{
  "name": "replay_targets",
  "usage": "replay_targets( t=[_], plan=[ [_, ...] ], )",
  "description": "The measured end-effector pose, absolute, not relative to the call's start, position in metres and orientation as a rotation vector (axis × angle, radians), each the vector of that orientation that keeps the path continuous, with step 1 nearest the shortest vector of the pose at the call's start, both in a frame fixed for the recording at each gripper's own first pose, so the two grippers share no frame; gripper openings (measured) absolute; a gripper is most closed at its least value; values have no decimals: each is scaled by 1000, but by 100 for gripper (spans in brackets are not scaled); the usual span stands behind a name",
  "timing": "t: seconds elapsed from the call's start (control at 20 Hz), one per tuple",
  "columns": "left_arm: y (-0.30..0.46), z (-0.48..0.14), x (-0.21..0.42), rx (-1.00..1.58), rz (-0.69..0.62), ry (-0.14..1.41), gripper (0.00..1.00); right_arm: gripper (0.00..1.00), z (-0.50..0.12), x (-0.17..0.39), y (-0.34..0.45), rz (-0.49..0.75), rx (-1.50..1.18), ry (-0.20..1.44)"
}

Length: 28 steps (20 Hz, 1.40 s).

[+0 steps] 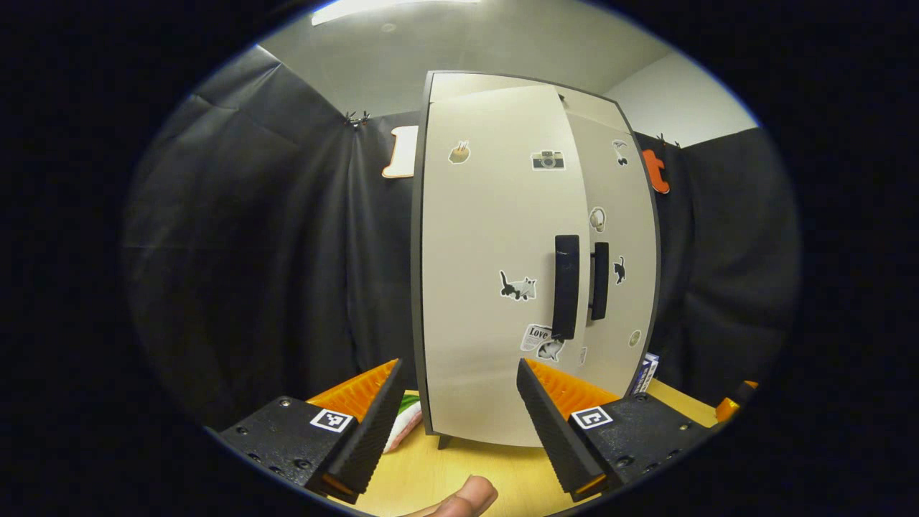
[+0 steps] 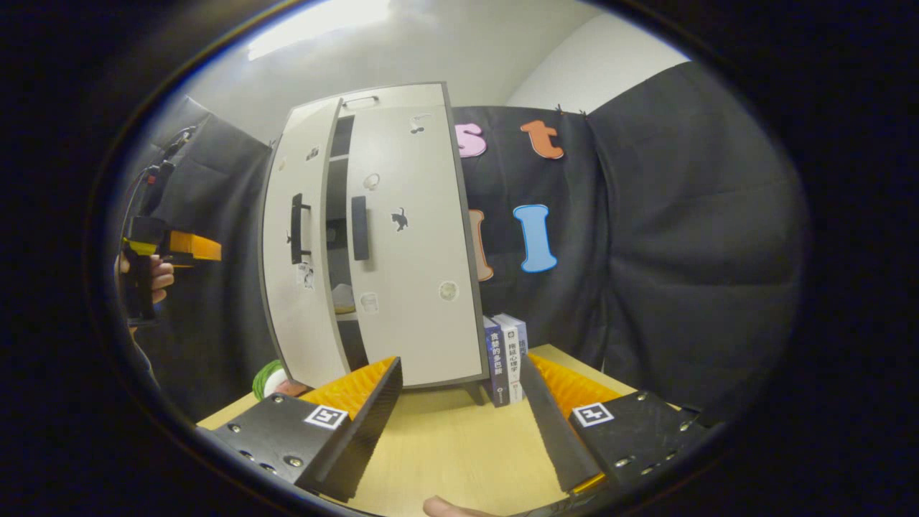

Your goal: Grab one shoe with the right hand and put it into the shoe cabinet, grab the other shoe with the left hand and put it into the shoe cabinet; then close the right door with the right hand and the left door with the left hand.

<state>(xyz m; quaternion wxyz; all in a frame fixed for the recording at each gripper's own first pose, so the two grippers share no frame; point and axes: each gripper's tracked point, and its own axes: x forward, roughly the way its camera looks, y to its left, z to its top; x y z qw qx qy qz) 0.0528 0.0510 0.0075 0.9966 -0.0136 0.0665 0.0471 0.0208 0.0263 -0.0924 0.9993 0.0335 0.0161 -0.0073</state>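
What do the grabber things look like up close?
Each gripper, the left gripper and the right gripper, has two wedge-shaped fingers with ridged inner faces. Each finger sits on a black block with screws and a small black-and-white square marker. Seen from farther off, the left one has a black handle.

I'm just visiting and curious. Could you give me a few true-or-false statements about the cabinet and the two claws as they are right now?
1. The cabinet's left door is fully shut. False: it stands slightly ajar, with a dark gap beside the right door.
2. Both claws, left claw and right claw, are open and hold nothing. True.
3. Books stand to the right of the cabinet. True.
4. The doors are plain. False: small stickers dot them.
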Motion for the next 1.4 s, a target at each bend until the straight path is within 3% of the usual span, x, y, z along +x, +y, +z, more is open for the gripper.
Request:
replay_targets(
  t=[0.65, 1.15, 1.2, 1.35, 1.4],
  plan=[
    [57, -23, -1, -60, 159, 79, 94, 98, -70, 17, 40, -11, 41, 6],
    [27, -53, -21, -7, 127, 80, 96, 98, -36, 10, 51, 4, 42, -42],
    [23, -53, -22, -3, 116, 73, 92, 98, -34, 8, 53, 9, 38, -46],
    [13, -62, -26, -12, 89, 97, 95, 98, -28, -1, 60, 21, 30, -60],
    [11, -65, -26, -16, 83, 109, 92, 98, -27, -3, 62, 27, 29, -64]
  ],
)
